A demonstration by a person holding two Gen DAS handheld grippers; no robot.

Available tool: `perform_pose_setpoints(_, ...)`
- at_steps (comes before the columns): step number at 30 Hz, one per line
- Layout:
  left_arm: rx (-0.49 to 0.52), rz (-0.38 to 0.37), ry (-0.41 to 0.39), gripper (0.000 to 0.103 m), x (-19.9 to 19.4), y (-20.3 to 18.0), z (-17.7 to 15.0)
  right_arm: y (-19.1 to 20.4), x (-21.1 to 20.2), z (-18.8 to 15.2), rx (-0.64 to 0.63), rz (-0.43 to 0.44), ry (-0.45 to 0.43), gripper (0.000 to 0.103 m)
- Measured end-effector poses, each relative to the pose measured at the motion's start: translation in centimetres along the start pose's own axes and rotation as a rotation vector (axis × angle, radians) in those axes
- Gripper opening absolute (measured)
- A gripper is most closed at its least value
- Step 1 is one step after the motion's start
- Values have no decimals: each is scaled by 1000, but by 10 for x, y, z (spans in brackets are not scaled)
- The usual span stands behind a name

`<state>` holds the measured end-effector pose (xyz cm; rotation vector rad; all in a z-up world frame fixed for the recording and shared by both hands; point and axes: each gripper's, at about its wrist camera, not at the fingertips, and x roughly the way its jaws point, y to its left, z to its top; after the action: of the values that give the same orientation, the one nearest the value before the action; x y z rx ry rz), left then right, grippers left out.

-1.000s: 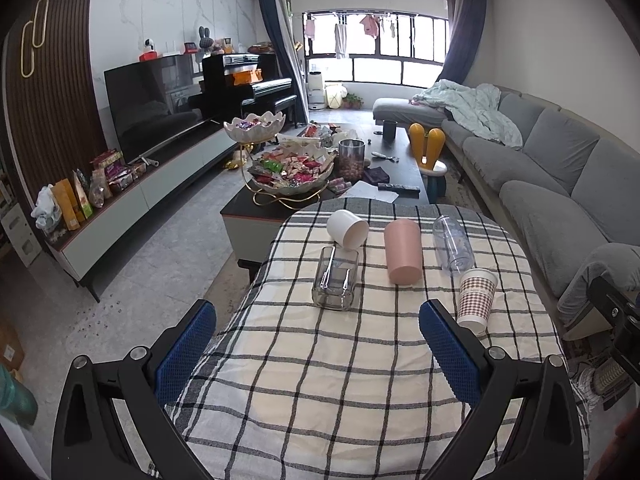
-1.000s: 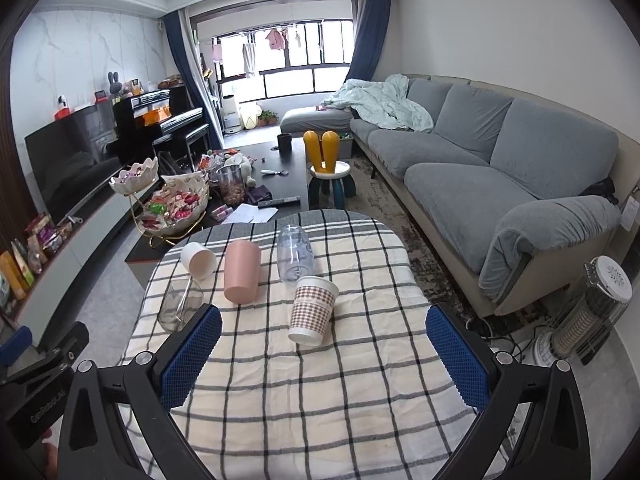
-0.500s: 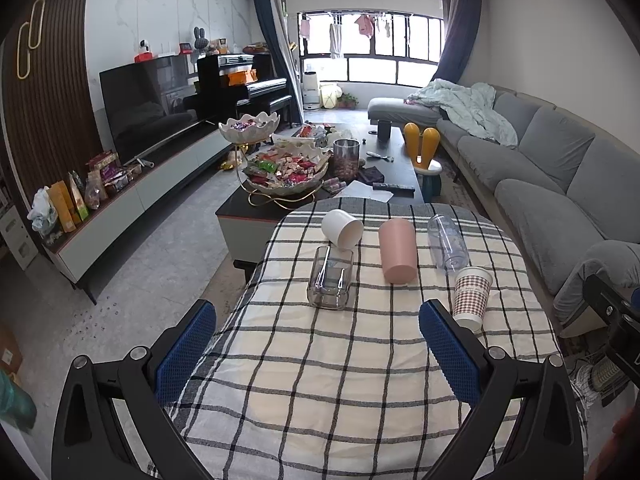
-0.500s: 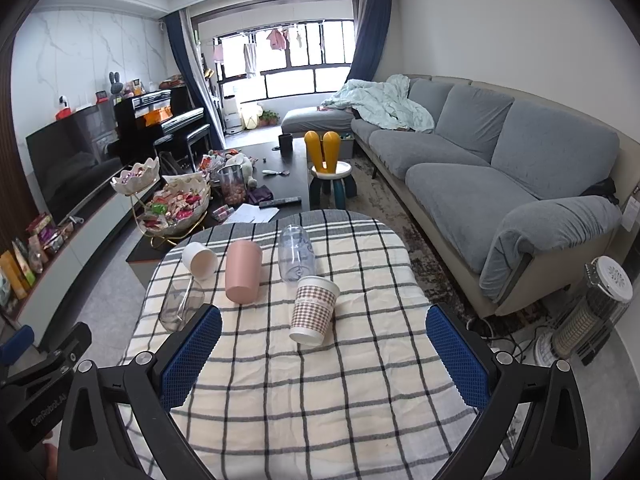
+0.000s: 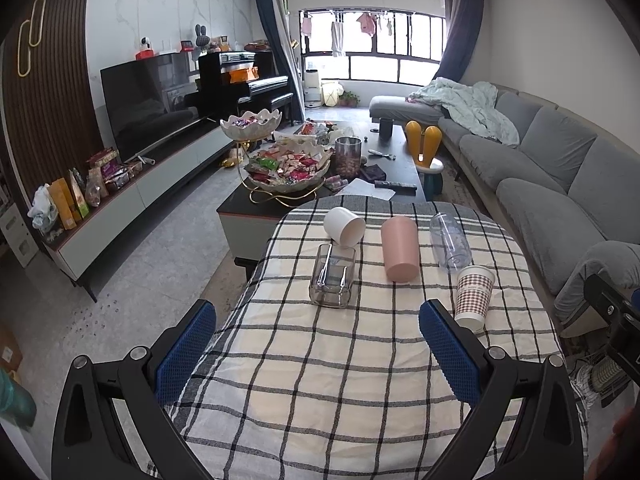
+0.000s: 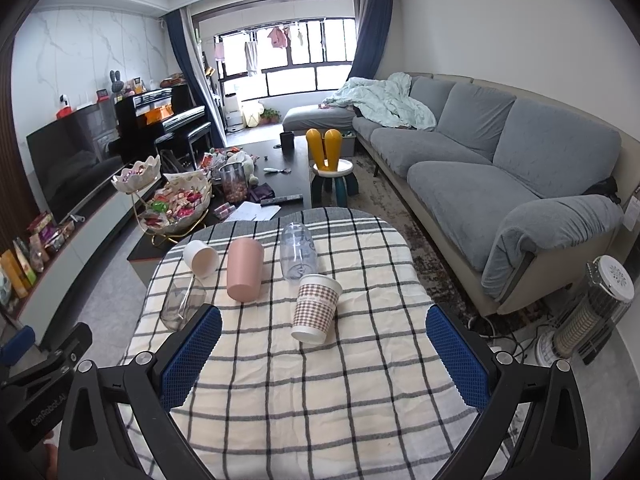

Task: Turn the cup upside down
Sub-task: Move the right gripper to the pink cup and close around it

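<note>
The jaws of both tools are spread wide, and nothing is held between the blue pads of either. The left gripper (image 5: 318, 354) is held over the near part of the tabletop (image 5: 328, 400), which is covered by a black-and-white checked cloth; the right gripper (image 6: 324, 354) is held likewise over the near end. On the body of the left tool, seen at the lower left of the right wrist view, the lettering "GenRobot.AI" can be read.

Five vessels are found on the far half of the tabletop. A checked paper cup (image 6: 316, 307) (image 5: 474, 298) is tilted, its white base toward the camera and its rim against a clear plastic bottle-like cup (image 6: 297, 251) (image 5: 450, 240) that is laid on its side just behind it. A pink cup (image 6: 244, 269) (image 5: 399, 249) is laid on its side to the left of these, closed base toward the camera. A white cup (image 6: 201, 258) (image 5: 345, 227) is tipped over beside it, its open mouth turned toward the camera. A clear glass mug (image 6: 182, 304) (image 5: 333, 275) is laid on its side nearest the left edge, just beside the white cup. No writing can be made out on any cup.

Beyond the tabletop, a dark coffee table (image 6: 298, 184) with a bowl of wrapped sweets (image 6: 180, 206) and a grey sofa (image 6: 500, 168) are seen.
</note>
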<state>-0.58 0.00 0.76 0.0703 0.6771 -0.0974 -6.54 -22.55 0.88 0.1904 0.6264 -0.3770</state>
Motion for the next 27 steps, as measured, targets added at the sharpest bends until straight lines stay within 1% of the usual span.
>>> perform_pose_setpoints(7, -7, 15, 7, 103, 13, 12, 1, 11, 3, 4, -12, 17, 23, 103)
perform_pose_setpoints(16, -28, 26, 42, 103, 48, 32, 8, 39, 54, 9, -43, 49, 95, 103)
perform_pose_setpoints(21, -42, 37, 60, 103, 74, 47, 15, 61, 82, 17, -69, 53, 112, 103)
perform_pose_setpoints(27, -49, 58, 68, 103, 113, 62, 25, 91, 129, 27, -93, 59, 143, 102)
